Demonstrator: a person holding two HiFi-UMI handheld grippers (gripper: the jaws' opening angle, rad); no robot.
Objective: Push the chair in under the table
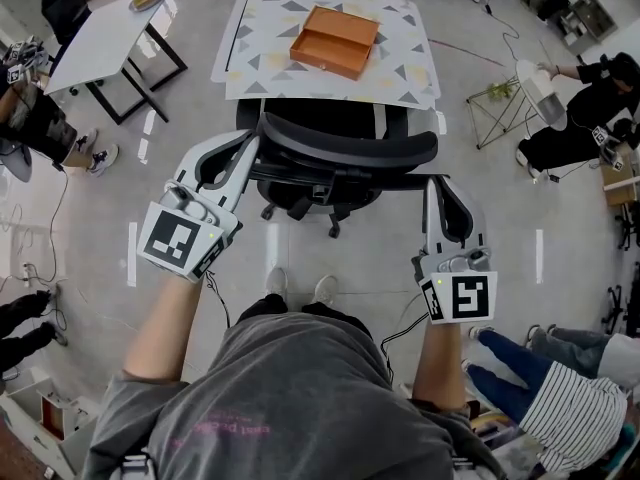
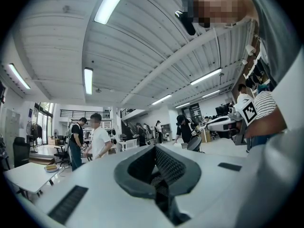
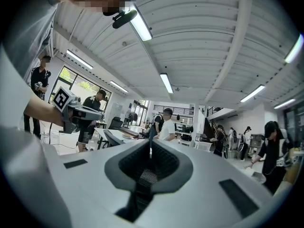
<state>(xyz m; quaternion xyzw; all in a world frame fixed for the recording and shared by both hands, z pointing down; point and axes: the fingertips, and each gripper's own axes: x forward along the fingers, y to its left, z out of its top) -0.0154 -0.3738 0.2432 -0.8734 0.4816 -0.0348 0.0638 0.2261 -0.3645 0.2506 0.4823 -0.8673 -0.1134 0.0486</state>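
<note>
Both closed on nothing, your left gripper and right gripper sit at the back of the chair. The table ahead bears an orange box mid-surface.

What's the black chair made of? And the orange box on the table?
The chair looks like matte black plastic: its curved back bar shows only a soft sheen. Mesh or fabric is too small to tell. The orange box looks like wood or stiff card, with flat dull panels; which one is unclear.
</note>
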